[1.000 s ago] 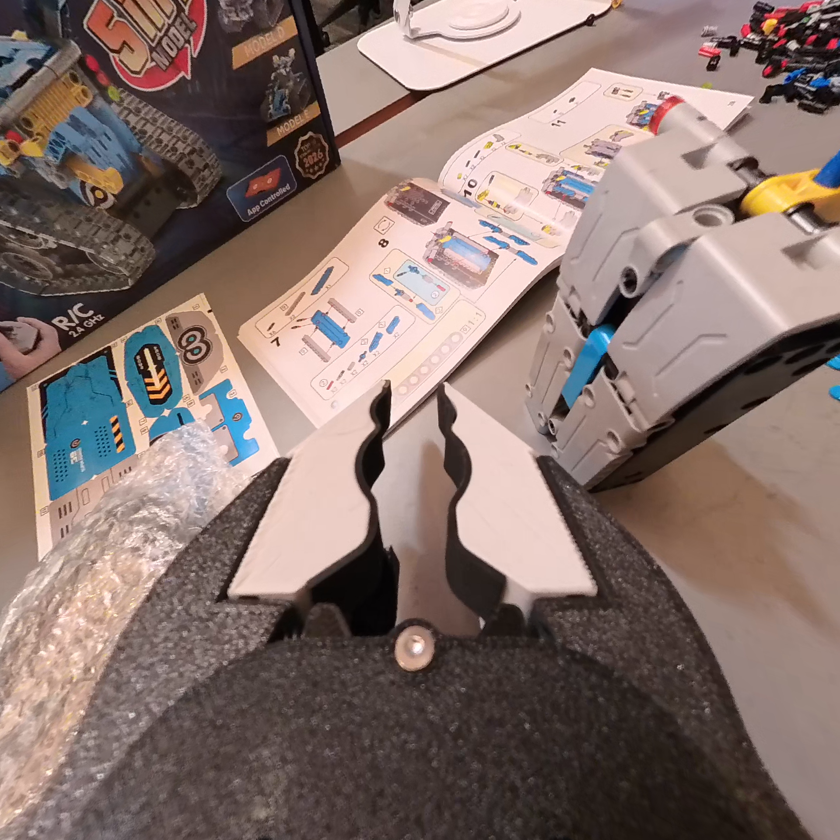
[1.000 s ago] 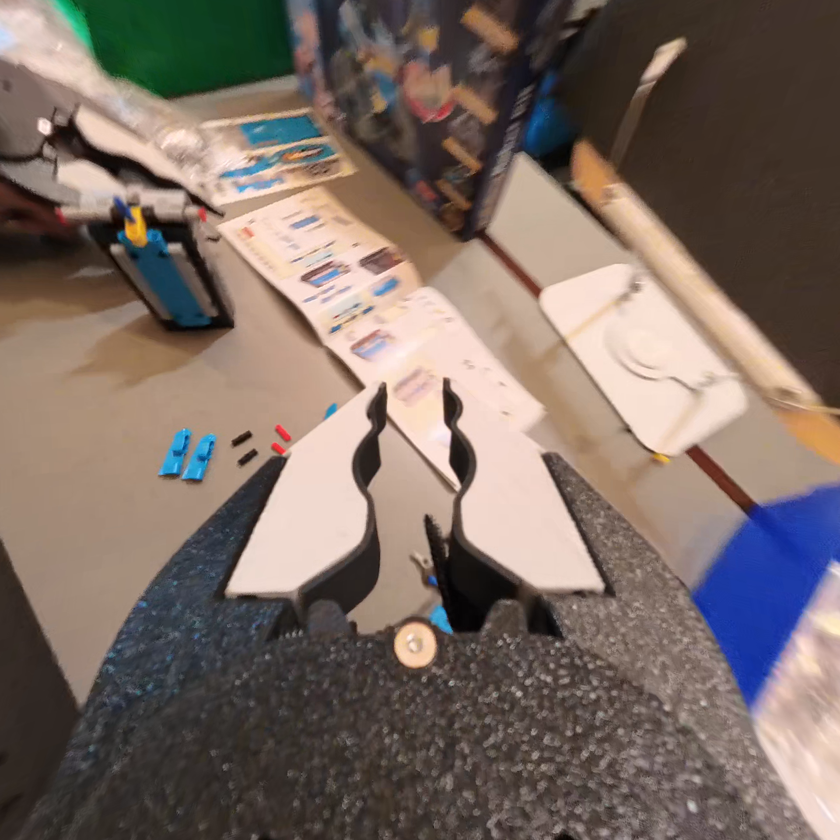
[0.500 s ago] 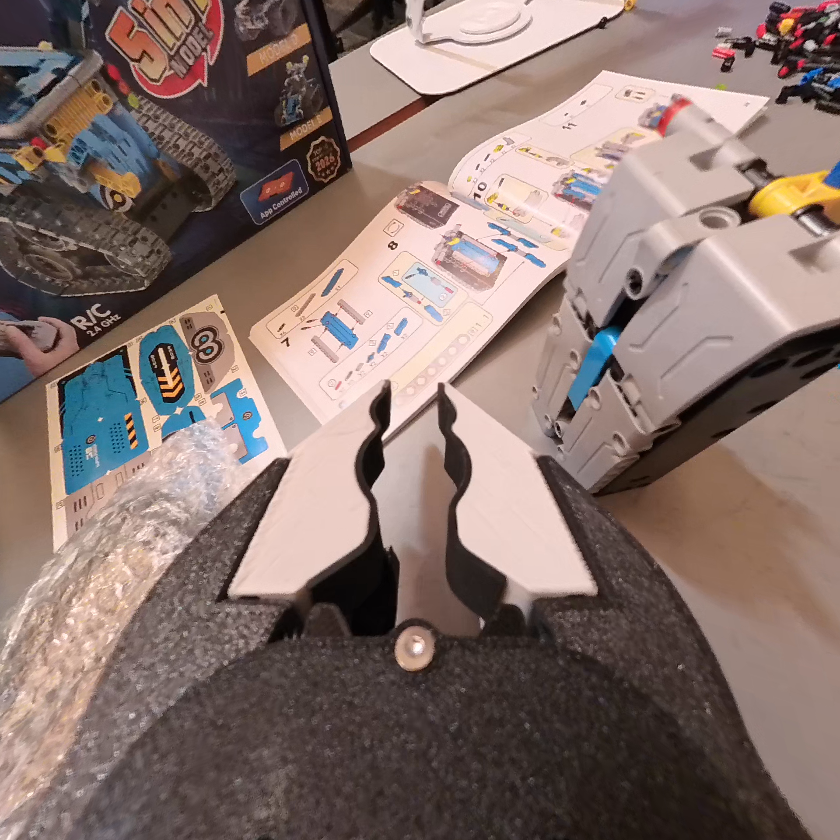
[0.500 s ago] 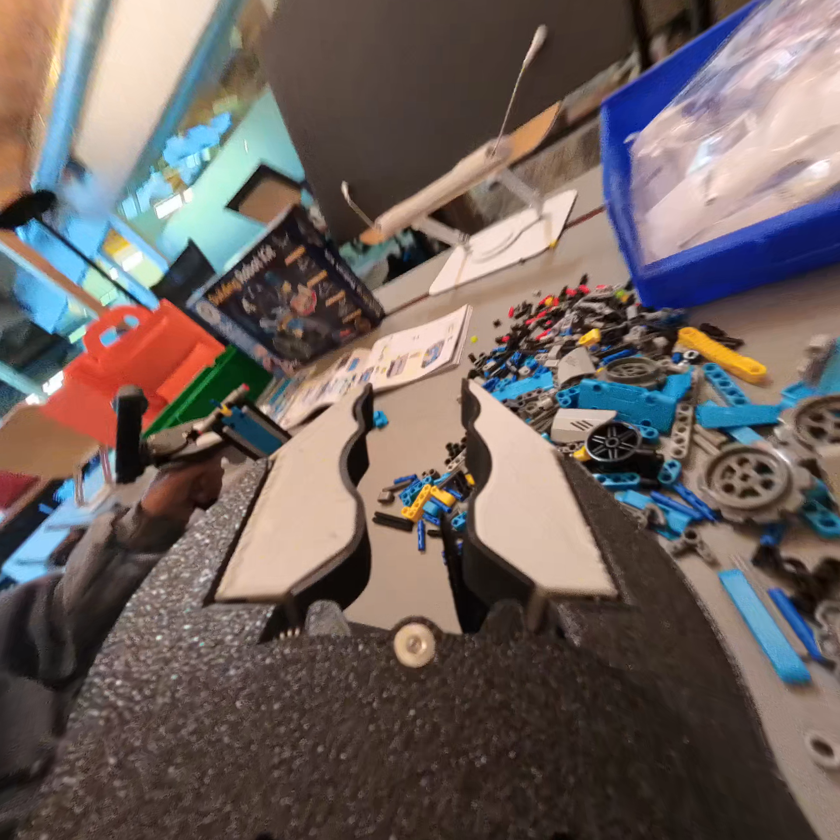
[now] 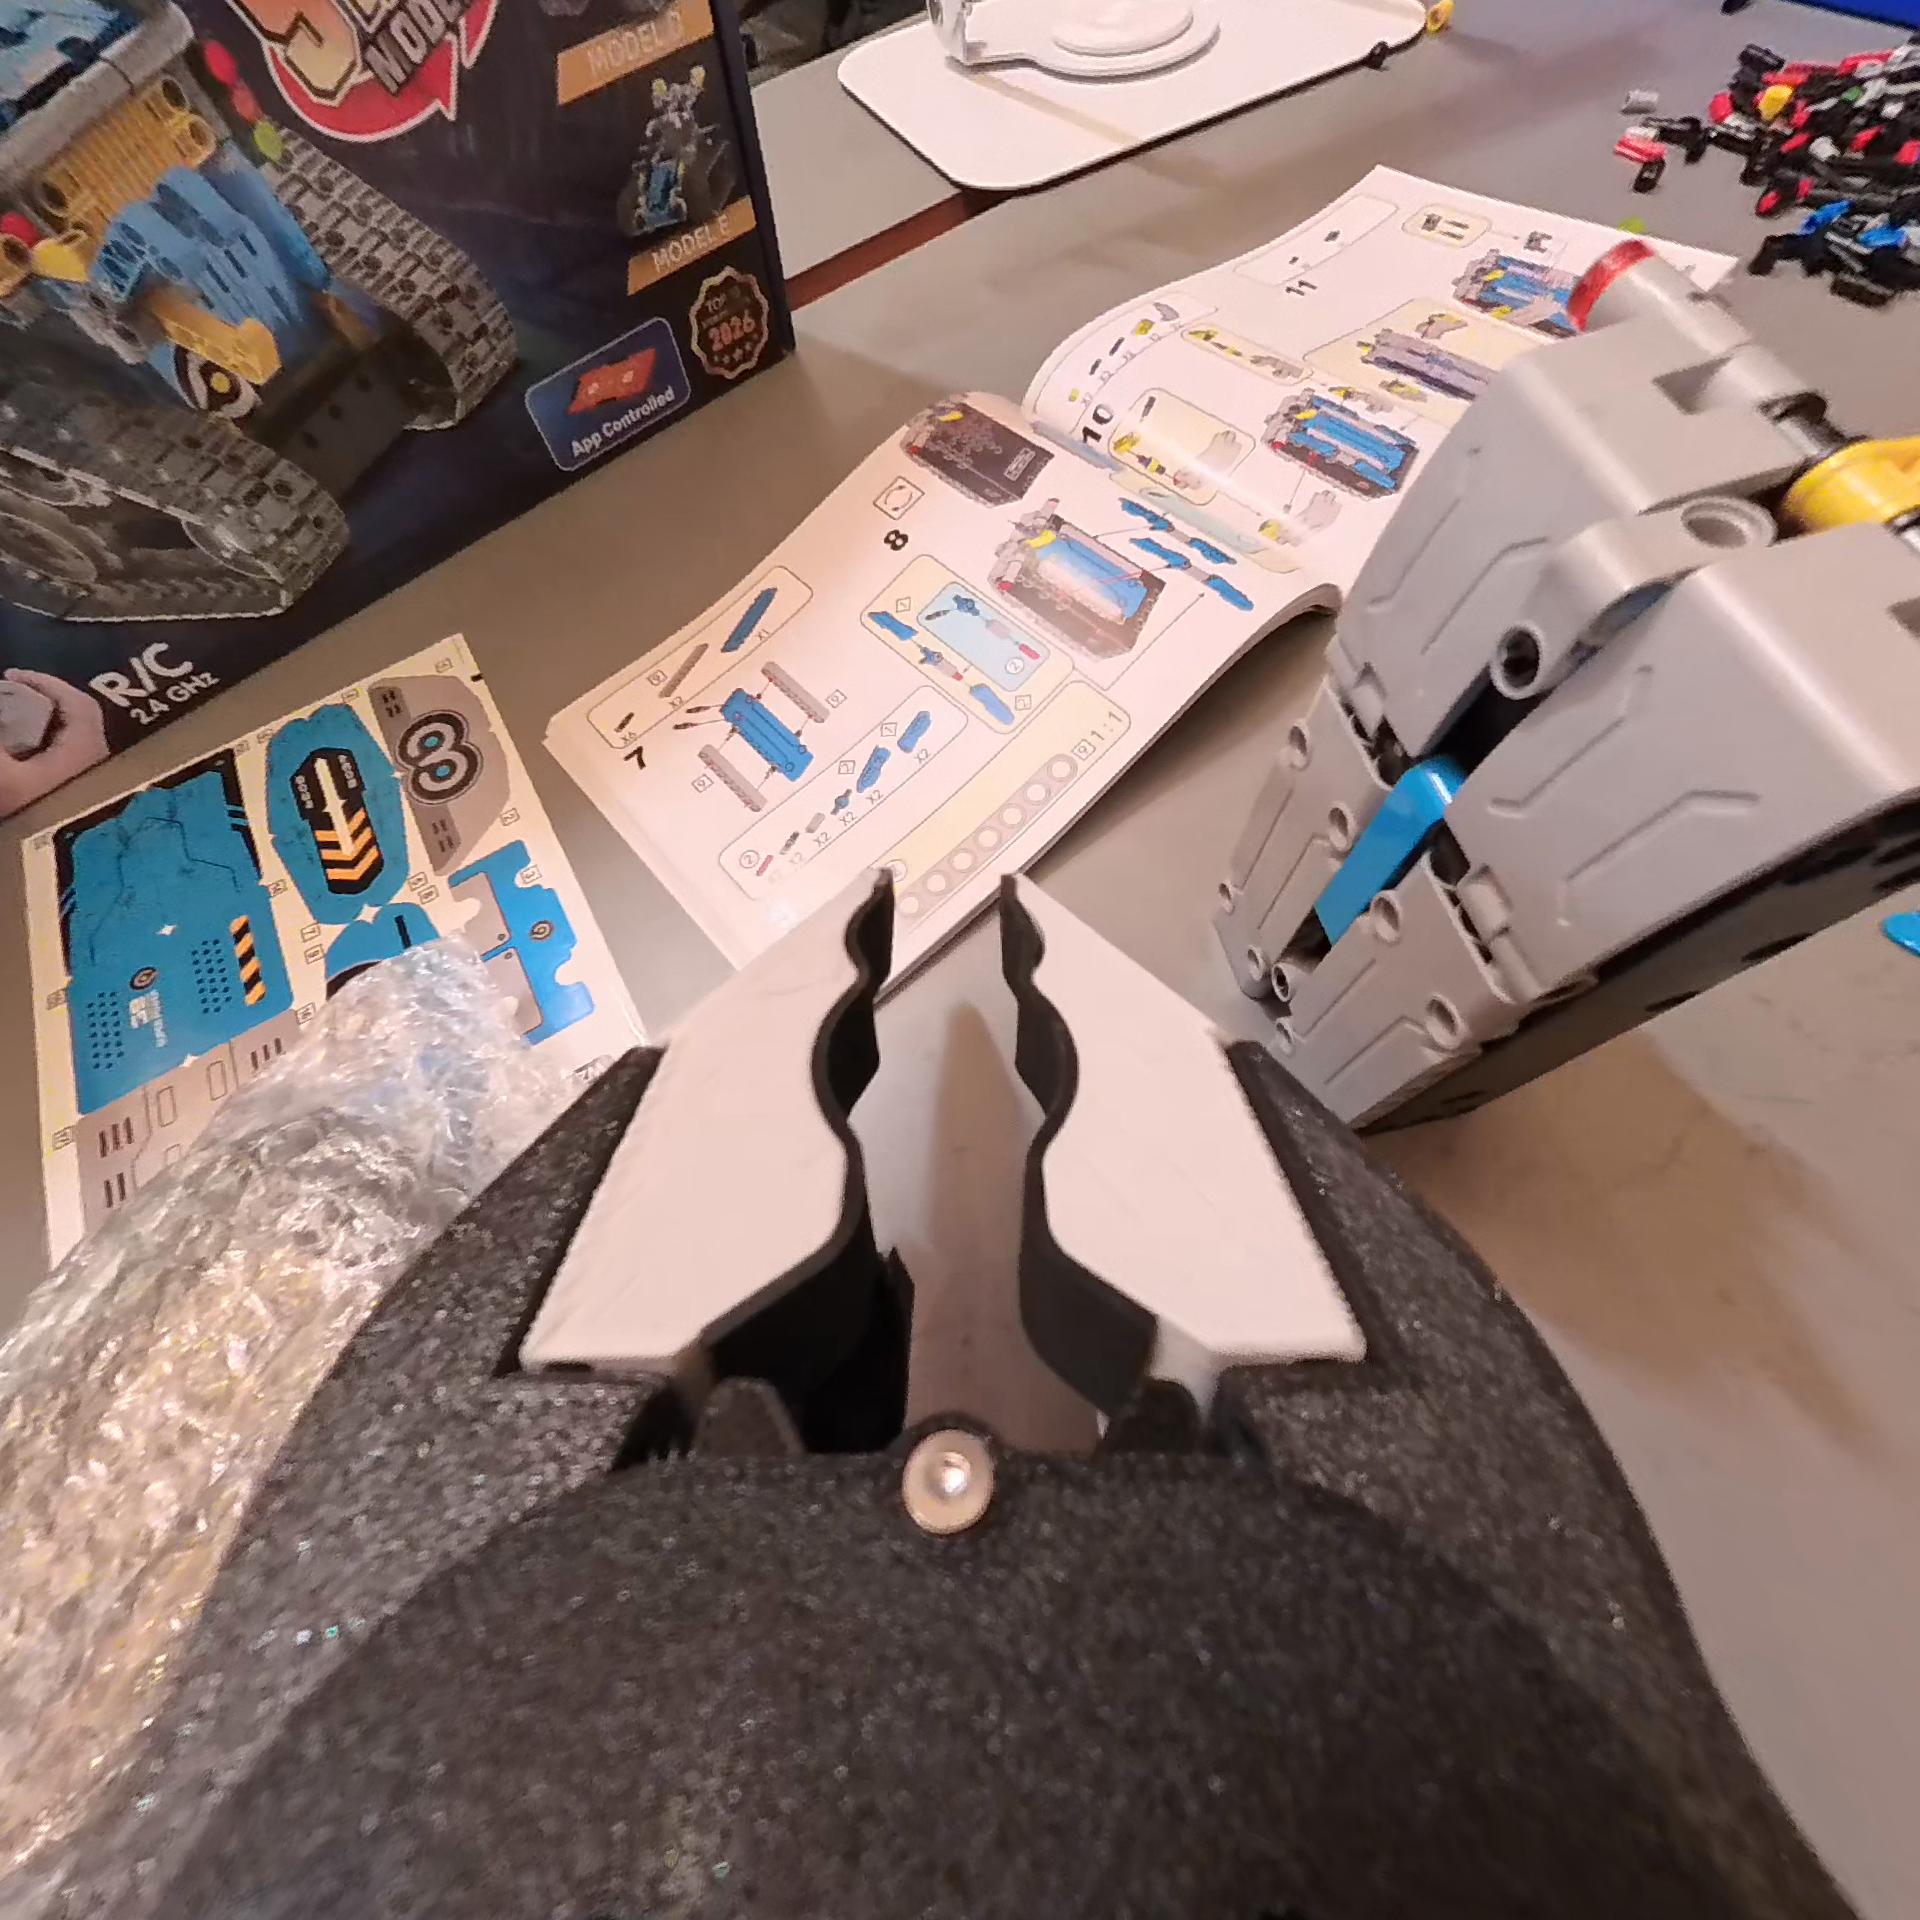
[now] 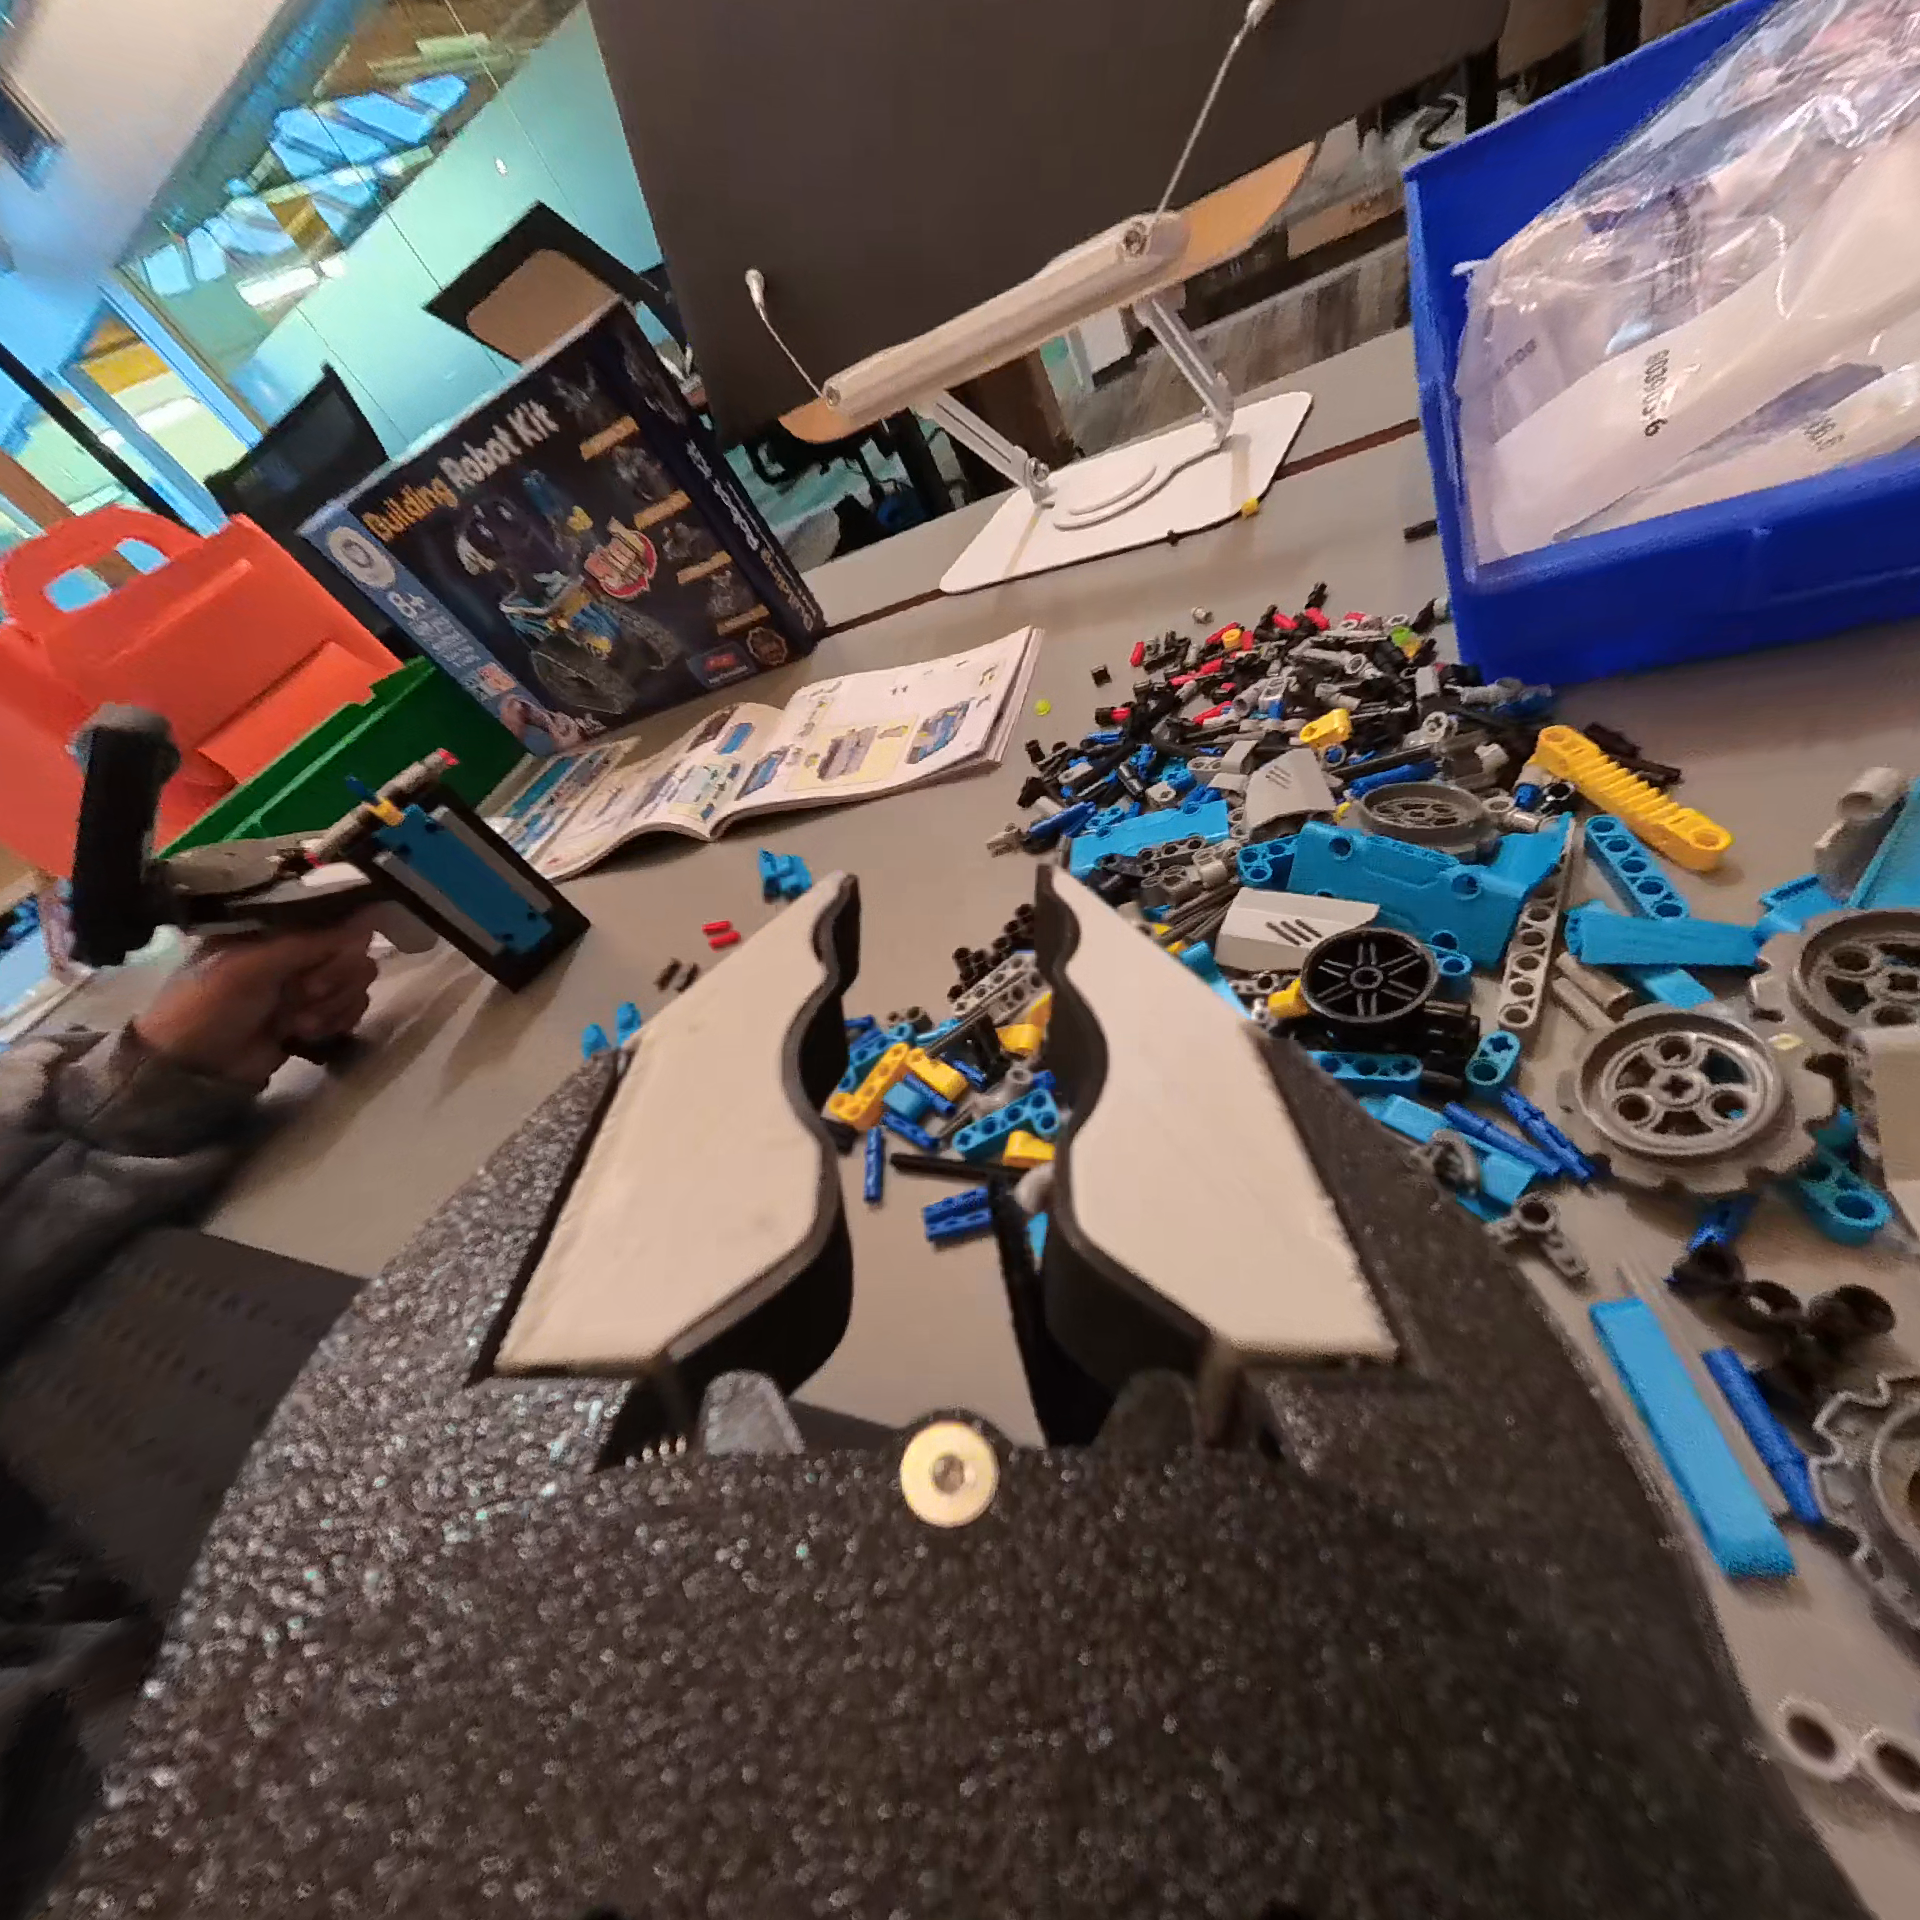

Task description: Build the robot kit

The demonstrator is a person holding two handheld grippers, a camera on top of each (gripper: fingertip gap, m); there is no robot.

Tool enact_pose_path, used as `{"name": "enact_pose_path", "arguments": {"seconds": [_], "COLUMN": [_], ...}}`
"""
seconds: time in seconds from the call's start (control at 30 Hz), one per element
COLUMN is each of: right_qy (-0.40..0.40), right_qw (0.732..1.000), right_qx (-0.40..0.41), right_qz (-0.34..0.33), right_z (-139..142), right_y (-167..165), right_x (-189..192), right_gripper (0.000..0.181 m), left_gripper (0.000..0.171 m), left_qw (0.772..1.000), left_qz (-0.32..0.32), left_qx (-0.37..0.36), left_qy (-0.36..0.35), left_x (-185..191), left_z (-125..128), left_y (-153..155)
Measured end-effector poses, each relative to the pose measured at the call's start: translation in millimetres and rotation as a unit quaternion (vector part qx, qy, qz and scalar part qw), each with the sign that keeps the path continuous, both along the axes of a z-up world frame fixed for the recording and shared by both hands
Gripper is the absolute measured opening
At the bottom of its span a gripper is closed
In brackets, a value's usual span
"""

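Note:
My left gripper is a little open and empty, low over the grey table, its tips at the edge of an open instruction booklet. A grey, blue and black block assembly leans just to its right, apart from the fingers. My right gripper is open and empty, above the near edge of a pile of small blue, black, yellow and grey building parts. The right wrist view also shows the left gripper in a hand, beside the assembly.
A dark toy kit box stands at the back left, a sticker sheet and bubble wrap in front of it. A blue bin with plastic bags stands at the back right. A white stand base lies behind the booklet. The grippers' ends are close to 45 cm from one another.
My right gripper swung from facing the booklet round to the parts pile, and its jaws opened wider. My left gripper shifted only slightly; its gap is unchanged.

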State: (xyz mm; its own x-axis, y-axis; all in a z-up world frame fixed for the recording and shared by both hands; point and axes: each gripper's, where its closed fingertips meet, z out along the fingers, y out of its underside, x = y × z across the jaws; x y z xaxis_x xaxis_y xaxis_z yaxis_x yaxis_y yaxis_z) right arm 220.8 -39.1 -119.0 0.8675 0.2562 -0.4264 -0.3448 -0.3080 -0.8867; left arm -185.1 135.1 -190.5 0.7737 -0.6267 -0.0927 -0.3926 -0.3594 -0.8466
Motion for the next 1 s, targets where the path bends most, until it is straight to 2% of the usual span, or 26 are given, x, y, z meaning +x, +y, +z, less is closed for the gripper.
{"name": "enact_pose_path", "arguments": {"seconds": [0.13, 0.27, 0.33, 0.4, 0.43, 0.53, 0.6, 0.63, 0.67, 0.77, 0.9, 1.0], "right_qy": [-0.027, -0.065, -0.128, -0.209, -0.249, -0.313, -0.319, -0.319, -0.322, -0.312, -0.266, -0.248], "right_qw": [0.999, 0.998, 0.992, 0.978, 0.968, 0.943, 0.935, 0.932, 0.928, 0.921, 0.937, 0.938], "right_qx": [-0.026, -0.015, 0.01, 0.005, -0.016, -0.109, -0.147, -0.165, -0.181, -0.232, -0.225, -0.24], "right_qz": [0.006, -0.001, -0.014, -0.022, -0.013, 0.02, 0.046, 0.055, 0.055, 0.027, -0.015, -0.026], "right_z": [-9, 5, 17, 18, 13, -15, -34, -43, -52, -77, -75, -76], "right_y": [17, 41, 58, 78, 87, 115, 136, 145, 153, 163, 156, 152], "right_x": [-3, -1, 4, 7, 6, 2, -3, -3, 1, 19, 38, 49], "right_gripper": [0.033, 0.047, 0.057, 0.066, 0.067, 0.048, 0.044, 0.037, 0.032, 0.032, 0.019, 0.019], "left_gripper": [0.02, 0.021, 0.021, 0.021, 0.021, 0.021, 0.021, 0.021, 0.021, 0.021, 0.022, 0.022], "left_qw": [1.0, 1.0, 1.0, 1.0, 1.0, 1.0, 0.999, 0.999, 0.999, 0.999, 0.998, 0.998], "left_qz": [-0.005, -0.01, -0.015, -0.018, -0.019, -0.022, -0.024, -0.025, -0.025, -0.025, -0.026, -0.027], "left_qx": [-0.001, -0.012, -0.019, -0.021, -0.02, -0.019, -0.021, -0.024, -0.027, -0.036, -0.047, -0.048], "left_qy": [0.008, -0.003, -0.007, -0.007, -0.006, -0.002, -0.003, -0.004, -0.006, -0.015, -0.02, -0.02], "left_x": [1, 2, 3, 3, 3, 4, 5, 5, 5, 5, 5, 5], "left_z": [-2, -3, -3, -4, -4, -4, -5, -5, -6, -6, -8, -8], "left_y": [-1, -2, -4, -4, -5, -5, -5, -5, -5, -5, -4, -5]}}
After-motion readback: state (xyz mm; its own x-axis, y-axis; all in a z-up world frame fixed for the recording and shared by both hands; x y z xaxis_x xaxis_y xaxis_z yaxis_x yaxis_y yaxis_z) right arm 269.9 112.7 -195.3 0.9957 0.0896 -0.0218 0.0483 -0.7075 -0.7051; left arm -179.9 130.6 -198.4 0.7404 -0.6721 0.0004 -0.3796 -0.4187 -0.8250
